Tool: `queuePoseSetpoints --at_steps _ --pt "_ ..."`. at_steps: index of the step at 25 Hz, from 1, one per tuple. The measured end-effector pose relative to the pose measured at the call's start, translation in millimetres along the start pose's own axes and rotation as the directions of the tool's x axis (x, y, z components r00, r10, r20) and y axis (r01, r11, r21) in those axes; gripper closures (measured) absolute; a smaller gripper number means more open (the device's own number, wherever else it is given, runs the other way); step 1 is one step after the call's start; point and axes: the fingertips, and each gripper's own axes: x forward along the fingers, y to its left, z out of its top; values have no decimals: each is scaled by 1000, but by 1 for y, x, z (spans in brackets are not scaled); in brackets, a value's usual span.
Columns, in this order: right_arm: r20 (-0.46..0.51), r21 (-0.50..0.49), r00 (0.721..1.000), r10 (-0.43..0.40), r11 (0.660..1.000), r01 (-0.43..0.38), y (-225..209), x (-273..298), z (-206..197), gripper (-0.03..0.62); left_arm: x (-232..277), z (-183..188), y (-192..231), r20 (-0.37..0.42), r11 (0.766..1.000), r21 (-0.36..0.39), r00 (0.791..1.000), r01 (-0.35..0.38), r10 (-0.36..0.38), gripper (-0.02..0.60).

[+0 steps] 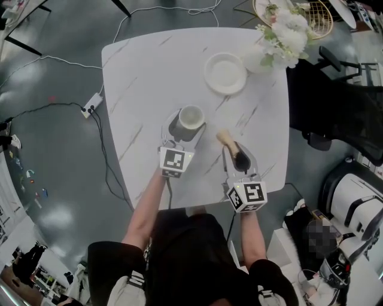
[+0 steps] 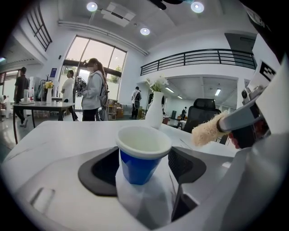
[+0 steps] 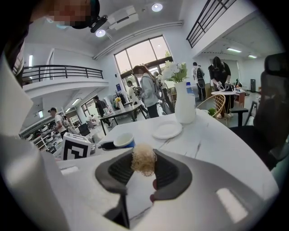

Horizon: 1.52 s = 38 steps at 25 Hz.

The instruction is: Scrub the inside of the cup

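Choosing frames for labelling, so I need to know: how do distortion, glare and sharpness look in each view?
Head view: heavy fisheye bows the table edges; soft glare patches on the glossy floor. Left gripper view: dark round vignette, bright windows behind, yet the cup is crisp. Right gripper view: same vignette, ceiling lights flare, and the near brush tuft looks slightly soft.

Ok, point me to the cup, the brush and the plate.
cup (image 2: 137,167), left gripper view, on its blue outer wall.
brush (image 1: 225,138), head view, on its pale bristle head.
plate (image 1: 225,73), head view, on its bare middle.
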Motion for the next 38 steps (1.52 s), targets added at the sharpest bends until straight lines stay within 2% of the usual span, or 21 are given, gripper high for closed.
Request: queuePoseSetpoints --at_steps 6,22,33,38 --pt "-4 6 1000 -1 1000 1 -2 0 -1 480 -2 7 3 26 1000 1 1000 -8 8 262" --pt "13 2 1000 -5 1000 5 2 -8 1 482 -13 17 -6 54 1000 24 998 18 -19 268" --pt "68 -25 998 -1 1000 3 10 -33 17 481 -52 61 -24 150 997 65 988 37 -46 268" --pt "99 -34 995 8 999 -5 18 -54 23 481 -81 81 -39 202 993 114 978 27 -50 270"
